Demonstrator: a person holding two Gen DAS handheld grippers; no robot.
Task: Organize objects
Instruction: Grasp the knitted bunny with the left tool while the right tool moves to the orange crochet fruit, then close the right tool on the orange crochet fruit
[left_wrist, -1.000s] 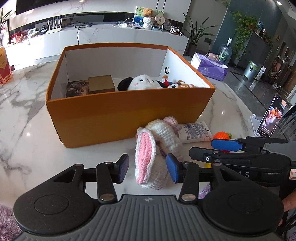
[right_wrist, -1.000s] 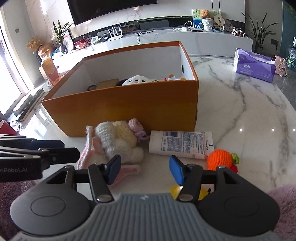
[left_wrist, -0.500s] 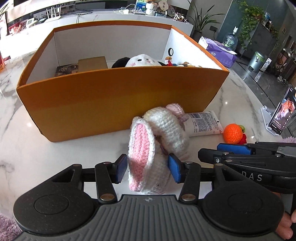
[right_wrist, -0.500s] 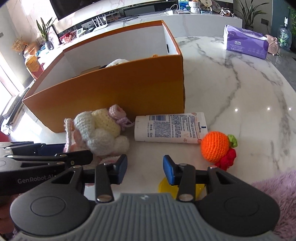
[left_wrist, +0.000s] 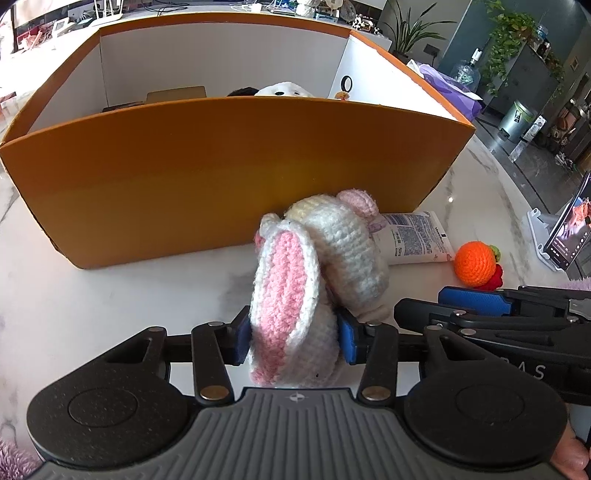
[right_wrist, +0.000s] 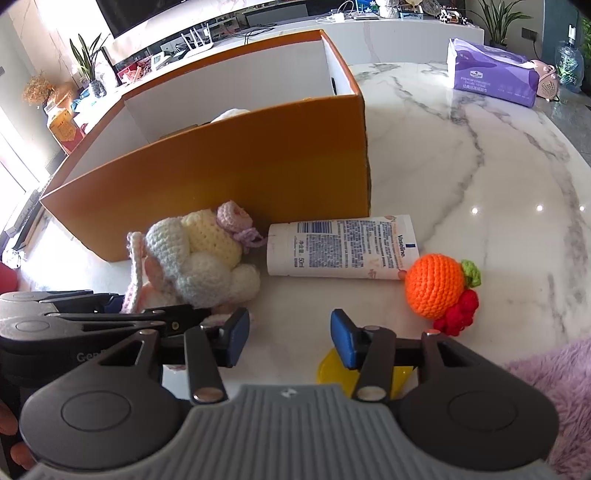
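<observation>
The crocheted bunny is sitting on the marble surface just in front of the orange box, its pink-lined ear sticking up toward the left wrist camera. The left gripper is closing on the bunny's lower part, with both blue fingers pressing against the yarn on either side. From the right wrist view, the bunny is lying just beside the cap end of a white Vaseline tube, which is lying flat along the box's front wall. Beyond the tube's far end, a crocheted orange with a green leaf and red berries is touching or nearly touching the tube. The right gripper is hovering low over bare marble between bunny and orange, its fingers standing apart and gripping nothing; a yellow object is showing partly under its right finger. Inside the box a white plush toy and a tan carton are peeking above the front wall. A purple tissue pack is resting well apart on the far side of the surface, and a phone on a stand is standing off to the right
</observation>
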